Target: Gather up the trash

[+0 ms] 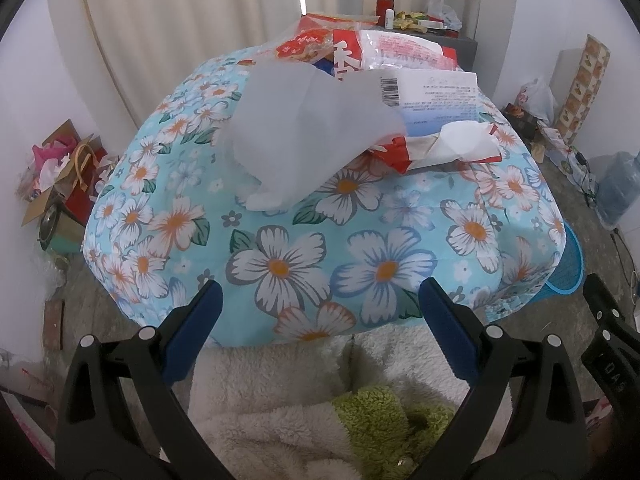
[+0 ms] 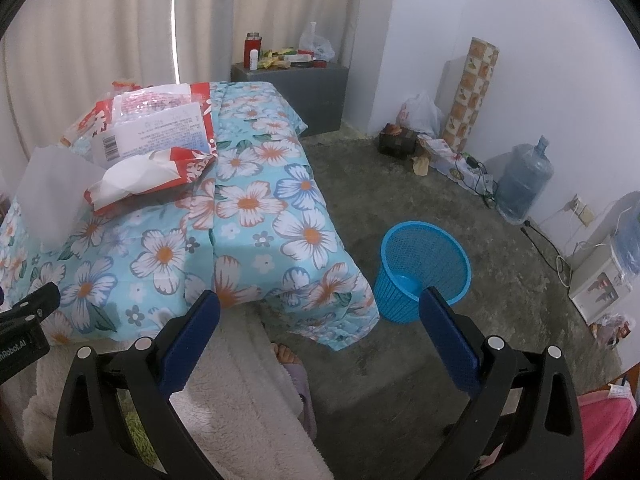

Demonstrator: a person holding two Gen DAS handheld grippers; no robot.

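A table under a blue floral cloth (image 1: 312,264) (image 2: 256,208) holds trash at its far side: a translucent white plastic sheet (image 1: 296,132) (image 2: 52,192), a torn red-and-white wrapper (image 1: 444,148) (image 2: 148,176), a flat white pack with a barcode (image 1: 436,92) (image 2: 156,132) and red snack bags (image 1: 316,44). A blue mesh bin (image 2: 424,268) (image 1: 568,268) stands on the floor at the table's right corner. My left gripper (image 1: 320,300) is open at the near table edge, with nothing between its fingers. My right gripper (image 2: 320,312) is open too, low over the table's right corner beside the bin.
A person's fleece-covered lap (image 1: 280,400) and a foot (image 2: 284,354) are below the grippers. Floor clutter lies left (image 1: 60,176). A grey cabinet (image 2: 296,88) with small items stands behind. Bags, a patterned roll (image 2: 476,92), a water jug (image 2: 524,180) and cables line the right wall.
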